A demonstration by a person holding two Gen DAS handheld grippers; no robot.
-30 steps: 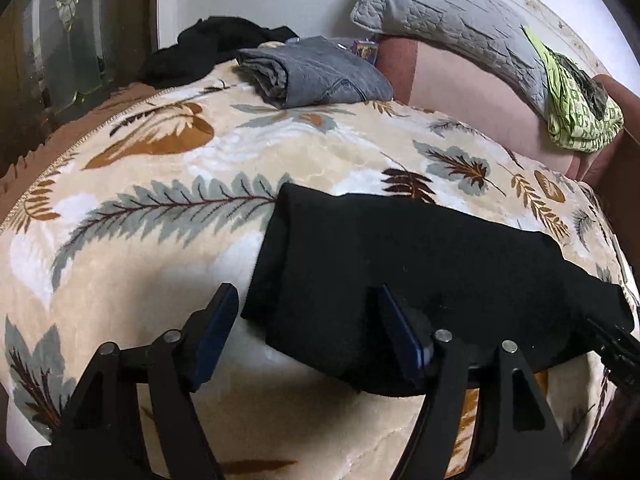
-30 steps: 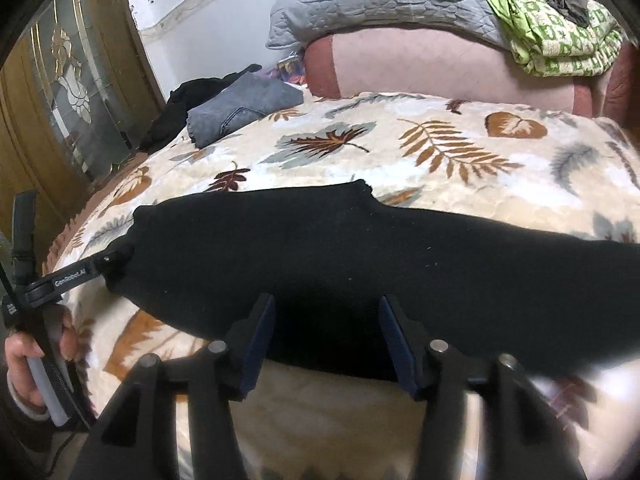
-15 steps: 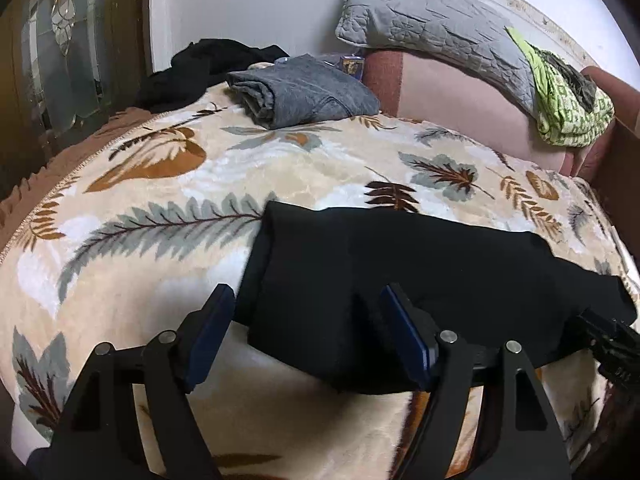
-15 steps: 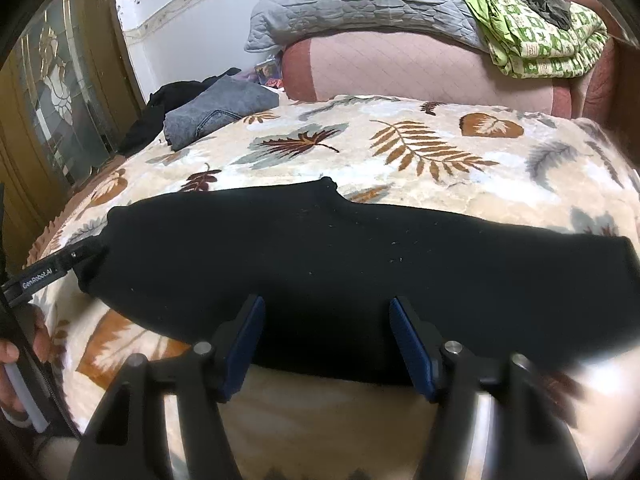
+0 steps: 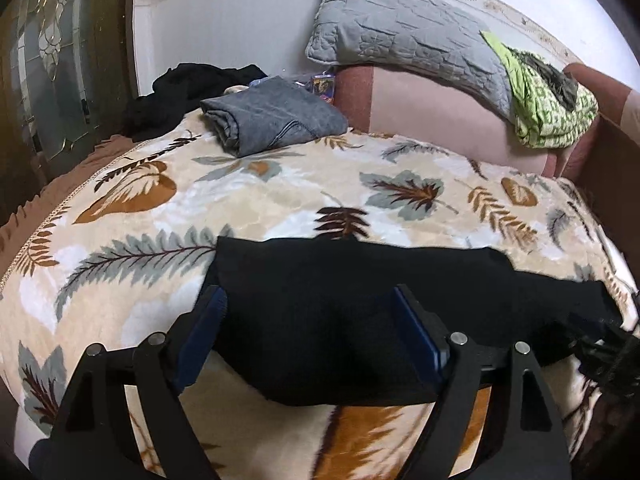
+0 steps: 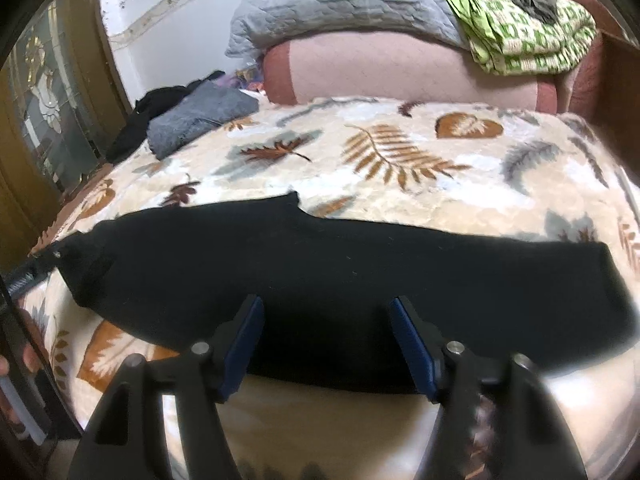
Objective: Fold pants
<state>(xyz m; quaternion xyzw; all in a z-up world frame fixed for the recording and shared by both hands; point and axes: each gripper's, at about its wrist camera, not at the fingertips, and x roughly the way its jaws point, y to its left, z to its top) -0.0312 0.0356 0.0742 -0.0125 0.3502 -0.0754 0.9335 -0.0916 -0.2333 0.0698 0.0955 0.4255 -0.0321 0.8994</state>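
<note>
Black pants (image 5: 360, 296) lie flat, folded lengthwise, across the near edge of the leaf-patterned blanket (image 5: 260, 196); they also show in the right wrist view (image 6: 340, 276). My left gripper (image 5: 308, 328) is open, its blue-padded jaws wide apart at the pants' left end, nothing between them. My right gripper (image 6: 328, 336) is open over the pants' near edge at mid-length. The right gripper's tip shows at the pants' right end in the left wrist view (image 5: 608, 340). The left gripper's tip touches the pants' left end in the right wrist view (image 6: 44, 264).
Folded grey jeans (image 5: 272, 116) and a black garment heap (image 5: 188, 88) lie at the blanket's far left. A grey pillow (image 5: 408, 44) and green patterned cloth (image 5: 548, 112) rest on a pink bolster (image 5: 440, 116). A glass door (image 6: 48, 112) stands left.
Both grippers have pulled back slightly from the pants and stayed open. The pants lie flatter and further from the cameras.
</note>
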